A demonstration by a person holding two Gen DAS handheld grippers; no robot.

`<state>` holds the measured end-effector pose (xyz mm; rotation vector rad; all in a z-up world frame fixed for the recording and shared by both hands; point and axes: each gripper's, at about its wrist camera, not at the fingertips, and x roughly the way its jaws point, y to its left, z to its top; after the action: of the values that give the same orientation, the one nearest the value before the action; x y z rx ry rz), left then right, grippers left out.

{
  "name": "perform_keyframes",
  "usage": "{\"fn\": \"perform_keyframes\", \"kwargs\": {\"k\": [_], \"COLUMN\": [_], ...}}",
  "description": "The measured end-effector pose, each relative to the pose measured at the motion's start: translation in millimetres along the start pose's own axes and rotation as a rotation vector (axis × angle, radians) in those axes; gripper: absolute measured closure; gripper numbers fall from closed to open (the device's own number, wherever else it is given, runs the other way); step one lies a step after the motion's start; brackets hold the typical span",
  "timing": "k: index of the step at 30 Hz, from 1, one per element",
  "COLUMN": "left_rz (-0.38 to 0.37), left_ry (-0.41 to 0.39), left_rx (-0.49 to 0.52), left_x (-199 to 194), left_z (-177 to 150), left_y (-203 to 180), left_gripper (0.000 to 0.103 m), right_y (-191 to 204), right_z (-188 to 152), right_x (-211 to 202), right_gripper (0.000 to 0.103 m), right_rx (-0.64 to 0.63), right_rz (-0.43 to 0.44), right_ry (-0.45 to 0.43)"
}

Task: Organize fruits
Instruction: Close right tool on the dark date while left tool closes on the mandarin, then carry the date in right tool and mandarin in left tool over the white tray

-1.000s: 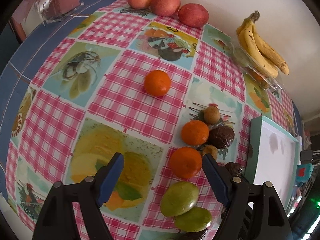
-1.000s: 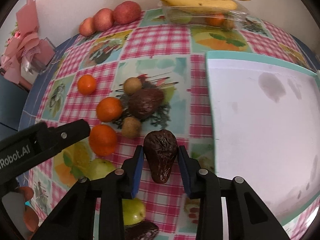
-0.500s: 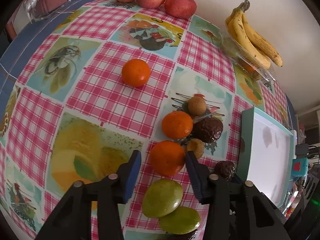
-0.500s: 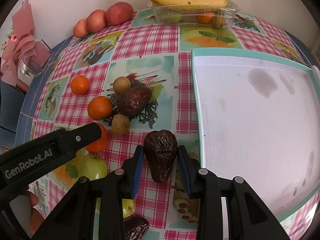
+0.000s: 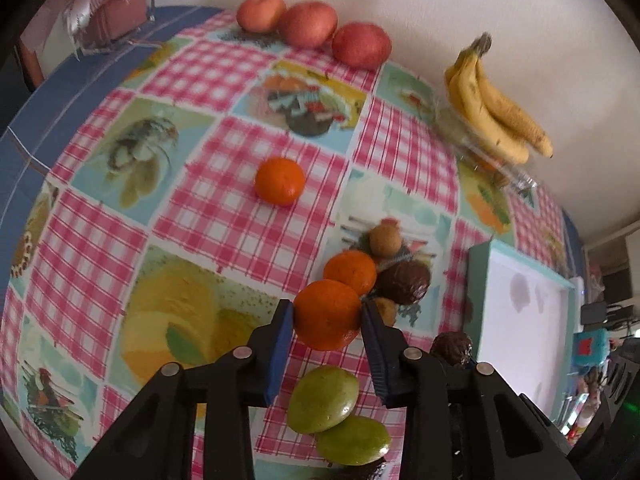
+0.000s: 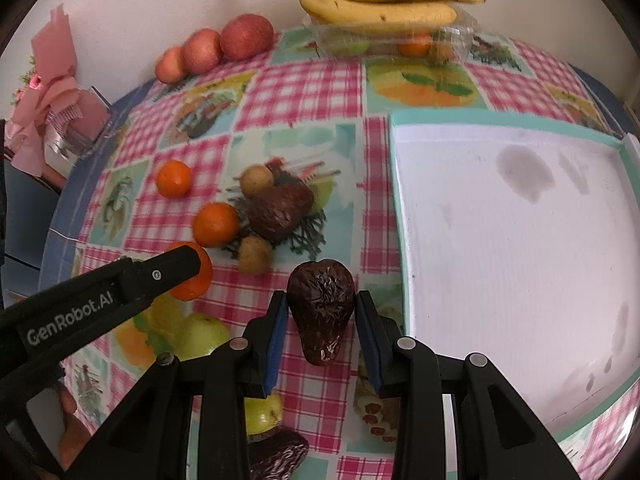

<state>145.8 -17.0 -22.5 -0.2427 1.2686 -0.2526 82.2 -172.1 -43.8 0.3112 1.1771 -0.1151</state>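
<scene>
Lifting straight up would suit the left tool [image 5: 326, 322], tilted steeply down at the bench [image 5: 92, 240]: its jaws have just been closing and now pinch an orange [image 5: 327, 314], green fruits [image 5: 323, 398] beneath. Right tool [image 6: 320, 326], equally steep, clamps a wrinkled dark avocado [image 6: 322, 308]; tray [image 6: 400, 216] just right.

Tablecloth [image 5: 224, 236] is pink-and-white gingham mixed with pale teal squares printed with fruit, blue border at 9 o'clock. Bright orange tangerine [image 5: 327, 314], two green apples [image 5: 323, 399] at 6, dark brown wrinkly avocado [image 6: 322, 308], spotty yellow bananas [image 6: 380, 4] at 12. Tray [image 6: 400, 200] is white with a teal rim.
</scene>
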Motion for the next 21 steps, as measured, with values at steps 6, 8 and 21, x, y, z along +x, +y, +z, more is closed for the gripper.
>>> {"fn": "perform_keyframes", "kwargs": {"k": [6, 8, 21], "left_rz": [-0.026, -0.033, -0.078], "left_ry": [-0.085, -0.104, -0.105], "left_rx": [0.023, 0.032, 0.16], "left_x": [-31.8, -39.1, -47.0], "left_z": [5.1, 5.3, -12.5], "left_y": [-7.5, -11.2, -62.9], "left_gripper": [0.066, 0.066, 0.066], "right_y": [-3.0, -6.7, -88.1], "right_z": [6.0, 7.8, 6.7], "right_x": [-29.1, -37.1, -68.4], "right_gripper": [0.067, 0.067, 0.067], "right_rx": [0.022, 0.032, 0.214], "right_rz": [0.024, 0.027, -0.098], "right_ry": [-0.069, -0.086, -0.146]}}
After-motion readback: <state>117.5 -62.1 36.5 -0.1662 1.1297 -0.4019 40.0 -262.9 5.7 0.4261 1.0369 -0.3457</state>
